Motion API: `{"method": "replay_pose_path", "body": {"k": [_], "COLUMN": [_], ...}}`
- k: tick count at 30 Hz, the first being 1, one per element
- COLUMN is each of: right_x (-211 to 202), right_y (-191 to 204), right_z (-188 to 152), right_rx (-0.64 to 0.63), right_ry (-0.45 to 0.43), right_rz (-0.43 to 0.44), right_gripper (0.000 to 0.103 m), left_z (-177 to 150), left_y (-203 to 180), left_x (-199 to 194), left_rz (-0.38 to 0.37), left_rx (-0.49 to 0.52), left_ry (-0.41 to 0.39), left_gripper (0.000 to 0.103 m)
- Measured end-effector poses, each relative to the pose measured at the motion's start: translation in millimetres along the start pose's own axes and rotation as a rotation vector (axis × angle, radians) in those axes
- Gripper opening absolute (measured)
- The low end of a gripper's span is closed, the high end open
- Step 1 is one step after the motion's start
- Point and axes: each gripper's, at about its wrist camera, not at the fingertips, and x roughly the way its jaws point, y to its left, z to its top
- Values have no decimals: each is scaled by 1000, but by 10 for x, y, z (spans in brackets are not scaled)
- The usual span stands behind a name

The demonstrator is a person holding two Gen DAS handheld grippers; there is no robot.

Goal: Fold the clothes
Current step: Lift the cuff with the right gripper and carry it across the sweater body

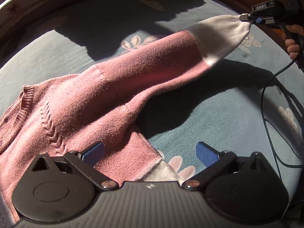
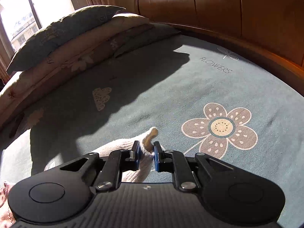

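A pink knitted sweater (image 1: 79, 110) lies on the blue-grey bed sheet (image 1: 218, 125), its neckline at the left. One sleeve (image 1: 152, 64) is lifted off the bed and stretched toward the upper right, ending in a white cuff (image 1: 222, 36). My right gripper (image 1: 247, 18) is shut on the tip of that cuff. In the right wrist view the cuff (image 2: 147, 144) is pinched between the blue pads of the right gripper (image 2: 146, 152). My left gripper (image 1: 150, 152) hovers open over the sweater's lower hem, its blue fingers (image 1: 94, 151) wide apart with nothing held.
A stack of folded quilts and a pillow (image 2: 76, 38) sits at the far left of the bed below a window. A wooden headboard (image 2: 218, 9) runs along the back. A black cable (image 1: 269, 102) hangs at the right, beside a person's fingers (image 1: 293, 45).
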Motion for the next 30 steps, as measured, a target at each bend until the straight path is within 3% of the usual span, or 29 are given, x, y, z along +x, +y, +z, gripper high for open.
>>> {"method": "replay_pose_path", "body": {"k": [3, 5, 7, 9, 13, 18, 23, 24, 25, 30], "right_x": [237, 299, 212, 127, 39, 227, 456, 470, 479, 247], "right_y": [-93, -216, -302, -385, -482, -430, -213, -160, -109, 327], "right_z": [-32, -55, -118, -192, -499, -839, -893, -855, -820, -689], "right_rx": [-1, 58, 130, 203, 377, 523, 491, 454, 415, 186], "right_ry": [37, 66, 70, 78, 147, 219, 238, 240, 242, 228], "right_rz": [-141, -170, -120, -66, 86, 184, 165, 124, 85, -1], "right_gripper": [17, 18, 20, 28, 37, 38, 35, 19, 11, 19], "left_z": [-3, -10, -18, -19, -5, 1, -31, -37, -44, -84], "left_y": [11, 21, 35, 49, 44, 13, 40, 49, 62, 151], "left_x": [-1, 2, 0, 1, 23, 14, 5, 2, -5, -64], "left_rz": [1, 4, 6, 4, -5, -13, -8, -8, -4, 18], "left_rx": [1, -1, -9, -20, -30, -26, -35, -37, -41, -64], "left_ry": [-3, 0, -1, -2, 0, -8, -1, 0, -2, -17], "left_gripper": [102, 102, 102, 102, 102, 102, 102, 102, 102, 102]}}
